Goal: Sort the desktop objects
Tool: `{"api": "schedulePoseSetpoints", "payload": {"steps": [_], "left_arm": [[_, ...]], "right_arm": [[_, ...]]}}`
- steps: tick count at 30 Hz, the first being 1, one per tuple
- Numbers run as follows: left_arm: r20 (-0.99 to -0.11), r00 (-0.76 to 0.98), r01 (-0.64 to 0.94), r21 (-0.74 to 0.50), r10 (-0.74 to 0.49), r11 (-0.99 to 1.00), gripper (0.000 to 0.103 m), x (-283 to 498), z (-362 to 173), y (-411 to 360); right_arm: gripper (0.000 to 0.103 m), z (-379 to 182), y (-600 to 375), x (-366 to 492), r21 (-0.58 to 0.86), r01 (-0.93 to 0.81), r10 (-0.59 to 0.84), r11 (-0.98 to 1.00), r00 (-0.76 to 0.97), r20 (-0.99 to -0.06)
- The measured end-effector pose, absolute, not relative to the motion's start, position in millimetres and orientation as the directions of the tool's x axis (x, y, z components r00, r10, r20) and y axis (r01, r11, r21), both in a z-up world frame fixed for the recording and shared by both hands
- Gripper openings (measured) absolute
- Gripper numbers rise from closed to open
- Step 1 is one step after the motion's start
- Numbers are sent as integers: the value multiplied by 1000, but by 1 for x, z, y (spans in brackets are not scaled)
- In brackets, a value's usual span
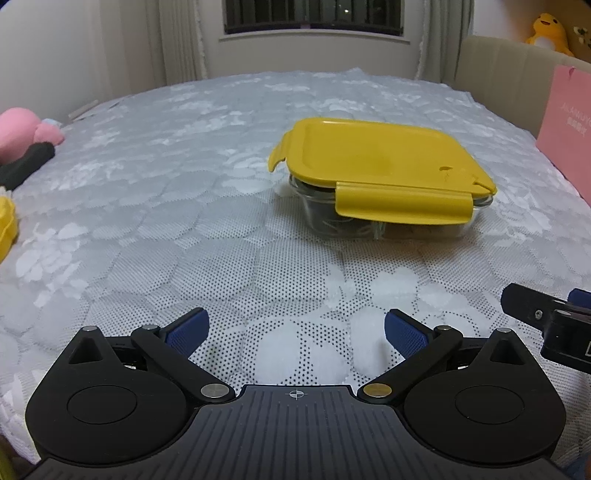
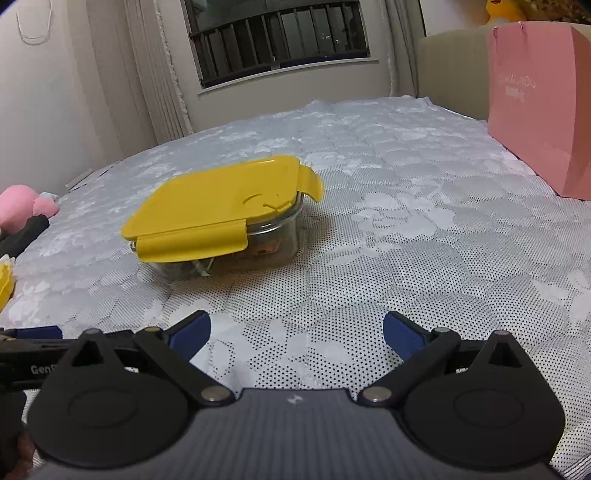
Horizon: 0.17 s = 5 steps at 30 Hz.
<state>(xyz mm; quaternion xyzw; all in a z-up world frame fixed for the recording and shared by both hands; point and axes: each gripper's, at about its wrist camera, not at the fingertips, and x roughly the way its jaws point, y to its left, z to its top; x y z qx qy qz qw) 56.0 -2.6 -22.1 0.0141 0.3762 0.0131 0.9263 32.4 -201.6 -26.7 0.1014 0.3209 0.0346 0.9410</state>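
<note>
A glass box with a yellow lid (image 1: 380, 162) sits on the grey patterned bedspread (image 1: 184, 221), ahead and to the right of my left gripper (image 1: 295, 332). Its lid lies on top with the side flaps sticking out; small items show dimly through the glass. My left gripper is open and empty, low over the bedspread. In the right wrist view the same box (image 2: 218, 206) lies ahead and to the left of my right gripper (image 2: 295, 332), which is open and empty. Each gripper shows at the edge of the other's view.
A pink paper bag (image 2: 543, 107) stands at the right by a beige headboard (image 1: 509, 85). Pink and black soft toys (image 1: 22, 144) and a yellow thing (image 1: 5, 229) lie at the left edge. A yellow plush (image 1: 546, 33) sits behind the headboard. A window is beyond.
</note>
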Motion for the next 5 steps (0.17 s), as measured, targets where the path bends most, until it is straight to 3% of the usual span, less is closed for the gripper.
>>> {"api": "schedulePoseSetpoints", "payload": {"steps": [5], "left_arm": [[-683,730,-6,36,29,999,103,59,-25,-2]], "right_arm": [[101,-30,-208,37,221,24,117,975,789,-603]]}}
